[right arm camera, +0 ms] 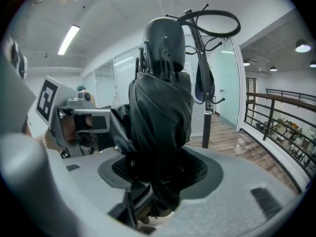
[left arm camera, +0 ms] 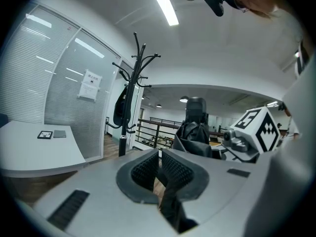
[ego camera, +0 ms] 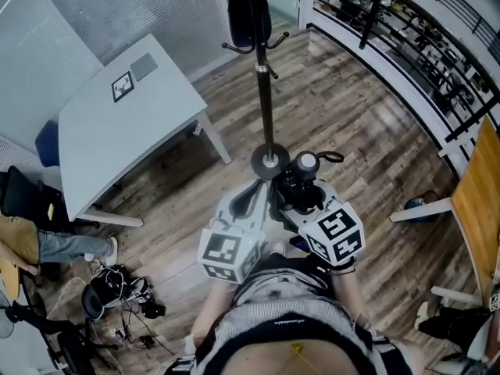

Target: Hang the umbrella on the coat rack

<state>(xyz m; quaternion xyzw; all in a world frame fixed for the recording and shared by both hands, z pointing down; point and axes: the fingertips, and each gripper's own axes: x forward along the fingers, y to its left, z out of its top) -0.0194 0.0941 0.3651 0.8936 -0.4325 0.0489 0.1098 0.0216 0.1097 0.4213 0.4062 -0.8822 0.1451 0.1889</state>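
A folded black umbrella (ego camera: 303, 180) stands upright in my right gripper (ego camera: 298, 196), which is shut on its fabric body; its round handle end (ego camera: 306, 162) and wrist strap (ego camera: 333, 156) point up. In the right gripper view the umbrella (right arm camera: 159, 112) fills the jaws of the right gripper (right arm camera: 158, 174). The black coat rack (ego camera: 266, 92) stands just ahead, its round base (ego camera: 269, 161) beside the umbrella, with a dark bag (ego camera: 248, 10) on its hooks. My left gripper (ego camera: 262, 192) is beside the right one, shut and holding nothing (left arm camera: 159, 168). The rack (left arm camera: 129, 102) rises ahead of it on the left.
A white table (ego camera: 148, 123) with a marker tag (ego camera: 123, 86) stands to the left of the rack. A black railing (ego camera: 406, 45) curves along the right. A wooden panel (ego camera: 478, 201) is at far right. Bags and cables (ego camera: 117, 291) lie on the floor at lower left.
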